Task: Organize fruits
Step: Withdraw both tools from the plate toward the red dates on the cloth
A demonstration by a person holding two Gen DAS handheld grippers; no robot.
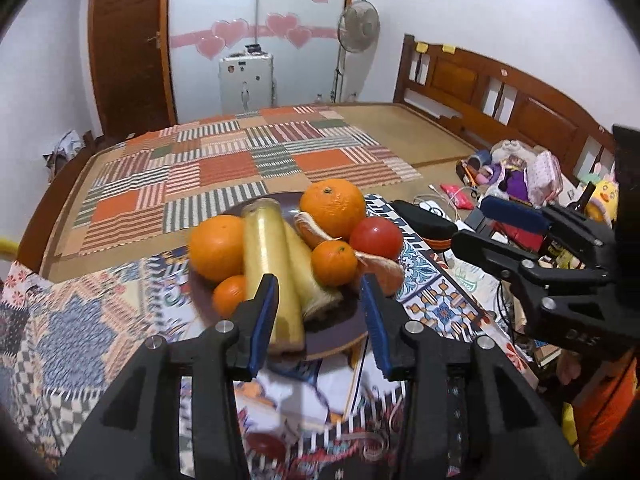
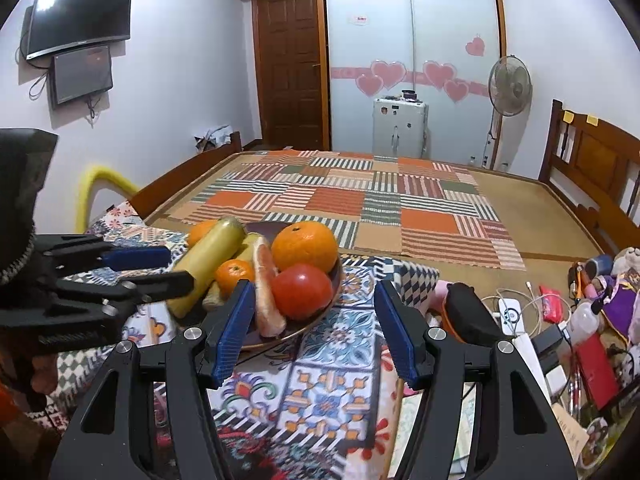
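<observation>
A dark plate [image 1: 336,336] sits on a patterned cloth and holds two large oranges [image 1: 333,204], two small mandarins [image 1: 334,263], a red tomato [image 1: 376,237], two pale yellow stalks [image 1: 266,256] and two orange carrot-like pieces [image 1: 380,268]. My left gripper [image 1: 320,300] is open and empty, hovering just in front of the plate's near rim. My right gripper [image 2: 312,312] is open and empty beside the plate [image 2: 312,322], near the tomato [image 2: 303,290] and large orange [image 2: 305,245]. The left gripper shows at the left of the right wrist view [image 2: 148,268].
The patterned cloth [image 2: 320,380] covers a low surface by a bed with a striped patchwork mat [image 2: 360,200]. A black case [image 2: 468,316], cables, a white power strip [image 2: 508,314] and toys [image 2: 616,292] clutter the right. A wooden headboard [image 1: 500,96] stands behind.
</observation>
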